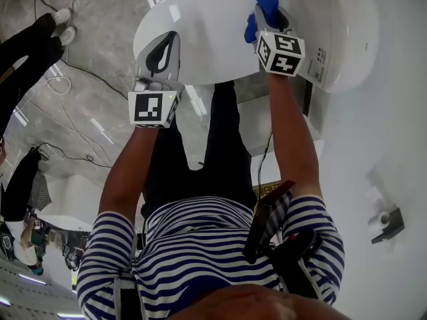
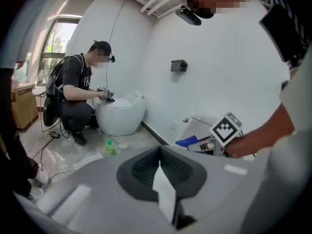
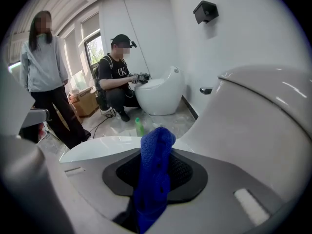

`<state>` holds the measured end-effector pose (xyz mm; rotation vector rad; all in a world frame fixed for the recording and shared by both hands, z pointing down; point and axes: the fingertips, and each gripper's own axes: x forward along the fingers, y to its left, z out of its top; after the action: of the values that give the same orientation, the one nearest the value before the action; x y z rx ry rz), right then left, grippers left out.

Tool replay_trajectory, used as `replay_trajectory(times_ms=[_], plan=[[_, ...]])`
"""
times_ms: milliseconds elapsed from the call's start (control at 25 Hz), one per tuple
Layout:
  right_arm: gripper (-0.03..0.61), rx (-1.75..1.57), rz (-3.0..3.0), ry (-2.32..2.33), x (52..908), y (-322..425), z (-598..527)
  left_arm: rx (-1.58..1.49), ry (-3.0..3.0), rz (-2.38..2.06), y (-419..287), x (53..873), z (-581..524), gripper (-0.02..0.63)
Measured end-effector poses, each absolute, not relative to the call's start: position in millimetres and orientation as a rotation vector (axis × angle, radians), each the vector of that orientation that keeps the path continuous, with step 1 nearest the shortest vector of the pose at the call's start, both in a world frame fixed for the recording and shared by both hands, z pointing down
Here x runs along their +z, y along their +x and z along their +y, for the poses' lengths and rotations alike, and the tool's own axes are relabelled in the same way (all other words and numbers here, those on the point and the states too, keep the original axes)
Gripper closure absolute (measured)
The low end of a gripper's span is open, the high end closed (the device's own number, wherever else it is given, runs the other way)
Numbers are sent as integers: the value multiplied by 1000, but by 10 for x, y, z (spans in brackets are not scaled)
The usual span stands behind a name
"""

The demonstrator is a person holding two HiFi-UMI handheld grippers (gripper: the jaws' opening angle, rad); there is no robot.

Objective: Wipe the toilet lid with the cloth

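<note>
Cloth [image 3: 155, 169] clenched in right tool [image 1: 268, 15] at toilet lid [image 1: 207, 32]; left tool [image 1: 167, 47] closed, empty; sticker [image 1: 319, 62] txt unreadable.

In the right gripper view, a crouching person [image 3: 116, 79] at eleven o'clock faces a second white toilet [image 3: 161, 97]. A green bottle [image 3: 140, 126] stands near it, and another person [image 3: 46, 77] stands at nine o'clock.

You hold one left gripper [image 1: 168, 45], one right gripper [image 1: 269, 12], one blue cloth [image 3: 155, 179]. Around you: two toilets, near [image 1: 207, 32] and far [image 3: 158, 96], one green bottle [image 3: 140, 126], two bystanders, crouching [image 3: 114, 77] and standing [image 3: 46, 77].
</note>
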<state>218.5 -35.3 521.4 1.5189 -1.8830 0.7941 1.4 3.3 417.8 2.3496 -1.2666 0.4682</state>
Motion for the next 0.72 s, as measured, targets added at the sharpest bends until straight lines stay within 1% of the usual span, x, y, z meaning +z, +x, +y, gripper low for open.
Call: replay_trajectory(times_ms=[720], plan=[[462,807,-1804,1399,5572,2007,-398,452,2333,-1272,-166,4125,60,611]])
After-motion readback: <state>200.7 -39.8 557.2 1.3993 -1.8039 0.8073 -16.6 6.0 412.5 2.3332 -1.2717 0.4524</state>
